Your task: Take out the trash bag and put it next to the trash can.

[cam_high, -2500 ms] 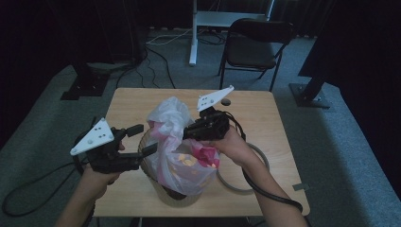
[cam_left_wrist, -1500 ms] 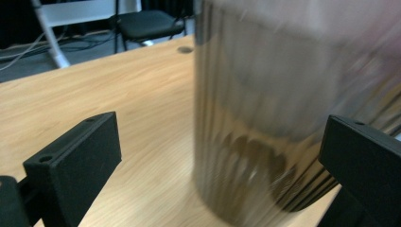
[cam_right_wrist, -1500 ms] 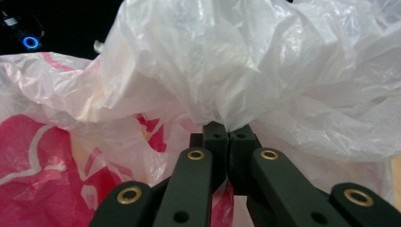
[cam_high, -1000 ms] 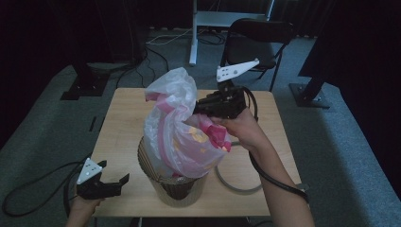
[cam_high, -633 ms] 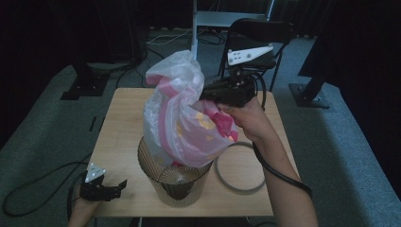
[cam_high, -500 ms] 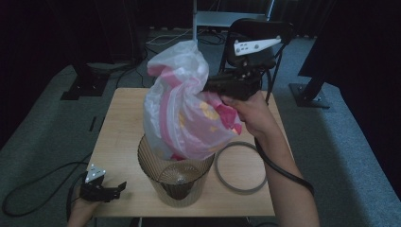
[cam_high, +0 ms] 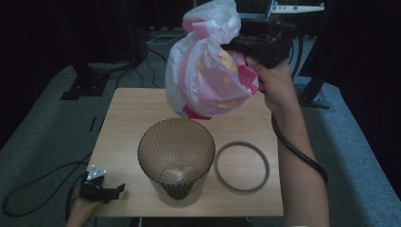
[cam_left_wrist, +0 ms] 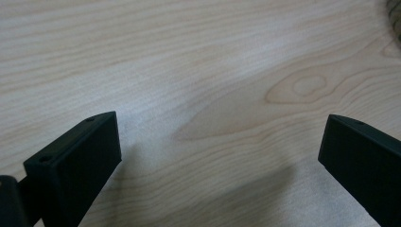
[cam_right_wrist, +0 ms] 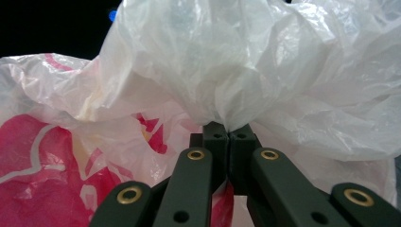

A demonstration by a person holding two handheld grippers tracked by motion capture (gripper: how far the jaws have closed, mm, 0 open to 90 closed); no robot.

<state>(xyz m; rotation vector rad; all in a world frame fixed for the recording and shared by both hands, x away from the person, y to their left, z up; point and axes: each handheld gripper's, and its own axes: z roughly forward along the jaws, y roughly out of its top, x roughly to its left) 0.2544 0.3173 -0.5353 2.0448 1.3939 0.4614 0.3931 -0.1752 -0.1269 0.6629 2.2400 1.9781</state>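
Plastic bag [cam_high: 210,71], white with pink and yellow print, hangs in the air from the right gripper [cam_high: 236,45], clear above the ribbed brown bin [cam_high: 176,158] on the table [cam_high: 127,109]. In the right gripper view the jaws are pressed together on a gathered neck of the film [cam_right_wrist: 227,113], with the knot-like tuft billowing above the fingertips and the printed belly sagging below and to one side of them.

The bag looks light and fully soft: thin crinkled film that bunches, swings and slides easily between hard pads. It would likely tear if snagged rather than break. The bunched neck just beyond the fingertips seems the best hold, since the loose belly offers nothing firm to pinch.

The left gripper [cam_high: 101,189] sits low at the near corner of the table, its jaws wide apart with nothing between them; bare wood lies under its fingertips [cam_left_wrist: 75,161].

A thin grey ring [cam_high: 242,166] lies flat beside the bin, well below the right fingertips. The tabletop is pale smooth wood. Around it the room is dim, with grey carpet [cam_high: 42,137], trailing cables and dark stands behind.
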